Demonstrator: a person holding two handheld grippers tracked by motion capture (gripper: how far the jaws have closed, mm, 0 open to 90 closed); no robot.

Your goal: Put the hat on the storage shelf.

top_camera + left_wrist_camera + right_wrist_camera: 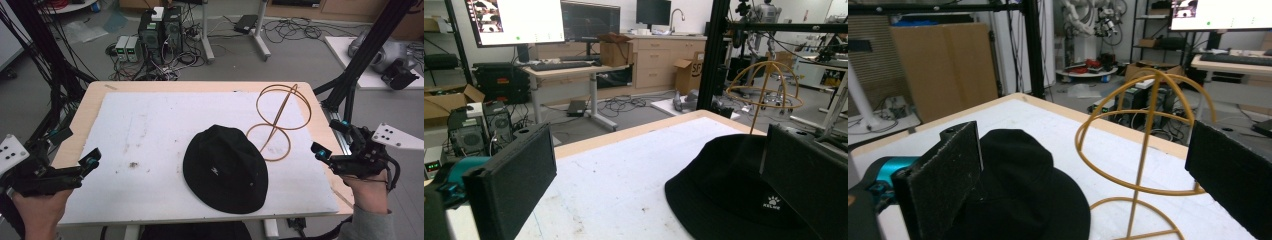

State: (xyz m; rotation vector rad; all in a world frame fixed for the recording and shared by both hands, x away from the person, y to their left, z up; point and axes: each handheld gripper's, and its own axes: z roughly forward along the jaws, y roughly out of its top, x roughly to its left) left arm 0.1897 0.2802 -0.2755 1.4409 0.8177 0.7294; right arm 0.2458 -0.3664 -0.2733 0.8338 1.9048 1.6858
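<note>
**Q:** Where is the hat, and where are your claws?

**A:** A black bucket hat lies crown up on the white mat of the table, a little toward my right and near my edge. Just behind it and to its right stands a thin gold wire hat stand, a hooped dome on a round foot. My left claw hovers at the table's left edge, well apart from the hat. My right claw hovers at the right edge, near the stand's foot. Both claws are spread wide and hold nothing.

**Q:** How would the hat handle, and where would you take hold?

**A:** I judge it light, soft and floppy; the fabric should fold under a pinch instead of slipping. I would take the brim at the near right edge, where it lies flat and reachable. With one pinch, the far side will likely droop. The stand looks light as well and might tip if bumped.

**Q:** What is hard to make out?

**A:** In the left gripper view my own jaw covers part of the hat's right side. A small white logo sits on the crown, its lettering too small to read. The underside of the hat is hidden.
</note>
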